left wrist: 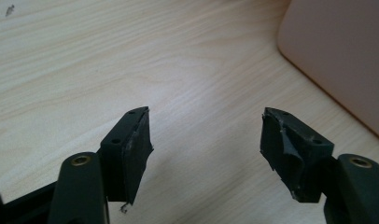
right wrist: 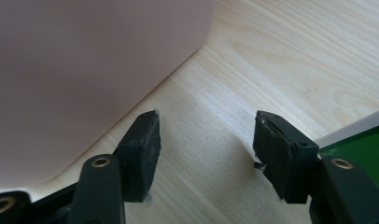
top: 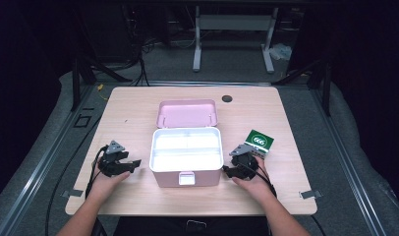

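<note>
High view shows a pink box (top: pixel 186 162) standing in the middle of the table (top: pixel 138 105), its lid (top: pixel 187 113) tipped back so the white inside lies bare and ready to take something. A small green-and-white carton (top: pixel 258 143) lies to the right of the box, near it but apart, just beyond the right tongs (top: pixel 241 162). That places it on the side of the hand best set to fetch it. The left tongs (top: pixel 120 163) rest on the table at the box's other side, angled toward its wall; probably they wait there to steady the box.

Left gripper view shows its own tongs (left wrist: pixel 206 128) standing wide with only bare wood between the pads, the pink wall at the upper right. Right gripper view shows the right tongs (right wrist: pixel 206 135) parted as well, gripping nothing; the carton's green face (right wrist: pixel 360 149) sits at the right jaw's outer side, not between the pads. A turn toward the carton looks like the likely next step.
</note>
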The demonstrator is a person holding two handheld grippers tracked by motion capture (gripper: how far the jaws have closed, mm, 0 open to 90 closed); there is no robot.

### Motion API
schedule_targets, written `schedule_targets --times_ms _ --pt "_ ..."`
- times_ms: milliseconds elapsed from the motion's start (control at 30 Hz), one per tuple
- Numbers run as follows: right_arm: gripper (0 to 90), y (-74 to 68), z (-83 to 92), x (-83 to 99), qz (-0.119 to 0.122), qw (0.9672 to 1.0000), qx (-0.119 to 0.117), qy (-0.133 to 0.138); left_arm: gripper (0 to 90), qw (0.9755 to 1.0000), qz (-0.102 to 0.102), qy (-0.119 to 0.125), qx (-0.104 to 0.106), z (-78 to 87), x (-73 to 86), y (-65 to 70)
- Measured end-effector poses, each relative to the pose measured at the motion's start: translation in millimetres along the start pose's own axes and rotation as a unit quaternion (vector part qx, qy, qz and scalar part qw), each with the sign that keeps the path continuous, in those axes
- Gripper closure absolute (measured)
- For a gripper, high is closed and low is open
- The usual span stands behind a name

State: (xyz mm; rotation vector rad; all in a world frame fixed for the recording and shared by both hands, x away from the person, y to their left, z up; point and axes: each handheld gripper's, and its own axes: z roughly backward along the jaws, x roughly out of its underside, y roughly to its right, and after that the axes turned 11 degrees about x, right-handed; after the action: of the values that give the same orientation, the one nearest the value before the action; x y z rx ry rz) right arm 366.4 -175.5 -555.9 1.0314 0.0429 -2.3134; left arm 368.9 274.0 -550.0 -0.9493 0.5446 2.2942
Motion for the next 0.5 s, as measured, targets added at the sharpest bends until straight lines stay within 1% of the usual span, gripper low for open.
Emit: schedule_targets --times_ms 67,133,200,267,300,367,400,467,500 --pt "44.2 -0.4 3.2 0.3 -0.002 1.0000 0.002 0.007 35.7 1.0000 -0.002 0.002 0.005 1.8 -1.4 2.2" --pt "45.1 0.6 6.7 0.6 -0.006 0.9998 0.006 0.019 38.0 0.9999 0.001 0.010 0.014 3.5 -2.7 2.7" --pt "46.0 2.8 9.3 0.8 -0.013 0.9995 0.004 0.029 40.3 0.9994 0.013 0.012 0.029 4.3 -3.3 0.8" --pt "46.1 5.7 12.2 -0.1 -0.017 0.9991 0.017 0.036 40.8 0.9989 0.024 0.004 0.039 3.8 -3.1 -0.6" --pt "46.4 8.0 12.7 -0.3 -0.021 0.9987 0.013 0.044 41.1 0.9987 0.028 0.000 0.043 3.7 -3.0 -1.1" --pt "48.5 11.0 14.4 -0.2 -0.037 0.9984 0.011 0.042 41.9 0.9980 0.039 -0.004 0.050 5.0 -3.8 -2.2" --pt "48.9 11.7 15.6 0.1 -0.040 0.9984 0.012 0.037 42.1 0.9974 0.045 -0.001 0.056 5.6 -4.5 -1.9" --pt "48.8 12.1 17.6 1.0 -0.036 0.9986 0.015 0.036 43.4 0.9970 0.049 0.000 0.060 7.8 -6.8 -0.1" --pt "48.8 11.4 19.1 1.3 -0.037 0.9985 0.019 0.035 44.9 0.9970 0.047 0.002 0.061 9.3 -8.1 1.4"
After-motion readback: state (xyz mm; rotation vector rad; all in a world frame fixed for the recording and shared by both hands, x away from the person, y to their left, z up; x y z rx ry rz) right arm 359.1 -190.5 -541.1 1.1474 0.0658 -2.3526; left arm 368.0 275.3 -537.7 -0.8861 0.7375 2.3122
